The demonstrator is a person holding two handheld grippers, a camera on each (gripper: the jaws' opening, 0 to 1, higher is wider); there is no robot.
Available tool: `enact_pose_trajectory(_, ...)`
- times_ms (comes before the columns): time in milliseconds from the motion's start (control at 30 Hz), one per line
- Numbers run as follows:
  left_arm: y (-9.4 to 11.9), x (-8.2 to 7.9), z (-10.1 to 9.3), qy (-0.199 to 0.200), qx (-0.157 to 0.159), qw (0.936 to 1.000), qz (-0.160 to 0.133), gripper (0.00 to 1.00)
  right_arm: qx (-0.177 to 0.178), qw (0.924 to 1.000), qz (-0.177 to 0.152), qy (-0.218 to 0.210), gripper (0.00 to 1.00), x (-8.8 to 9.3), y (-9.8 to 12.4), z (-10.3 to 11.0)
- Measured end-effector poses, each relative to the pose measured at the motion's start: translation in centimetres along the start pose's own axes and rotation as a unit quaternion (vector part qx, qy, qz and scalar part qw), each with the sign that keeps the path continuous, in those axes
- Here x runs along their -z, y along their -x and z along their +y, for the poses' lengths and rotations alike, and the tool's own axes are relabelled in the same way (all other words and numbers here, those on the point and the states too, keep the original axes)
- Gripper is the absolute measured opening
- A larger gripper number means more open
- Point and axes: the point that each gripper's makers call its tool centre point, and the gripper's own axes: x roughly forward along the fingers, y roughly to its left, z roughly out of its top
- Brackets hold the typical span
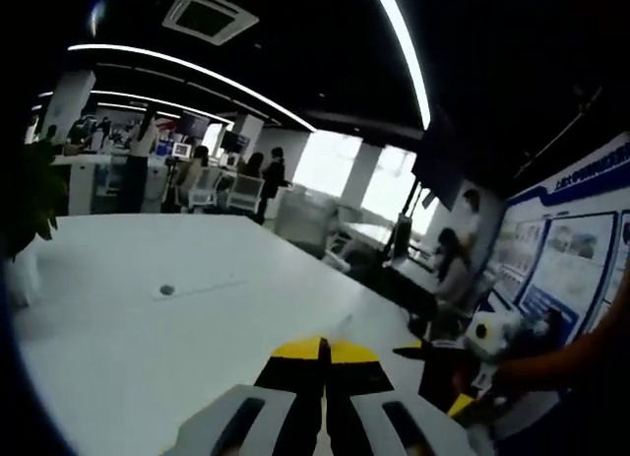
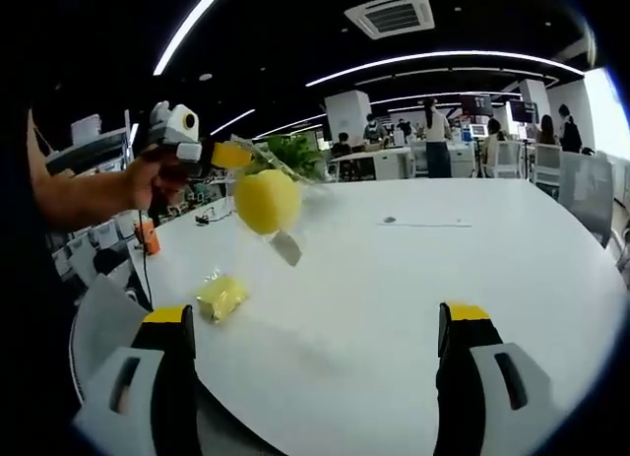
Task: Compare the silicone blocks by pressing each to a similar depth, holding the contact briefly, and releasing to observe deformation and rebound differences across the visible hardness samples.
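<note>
Right tool gapes; left tool lifts bagged block.

- Your left gripper has pale grey moulded jaw bodies with dark slots, black inner faces and yellow tips.
- Your right gripper matches: grey bodies, black jaws, yellow caps.

White table, dark ceiling, strip lights, bright windows, office desks
</note>
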Motion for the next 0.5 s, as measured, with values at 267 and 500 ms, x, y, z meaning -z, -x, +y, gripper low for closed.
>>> enact_pose_trajectory(267, 1.1, -1.2, -1.7, -0.003, 0.023, 0.9997, -0.007, 0.00, -0.019, 0.9978, -0.044, 0.046, 0.96, -2.8, -0.5, 0.6)
enact_pose_trajectory(500, 2.1, -2.7, -2.9, 0.007, 0.042, 0.9989, -0.019, 0.00, -0.062, 0.9945, -0.074, 0.042, 0.96, -5.7, -1.7, 1.9)
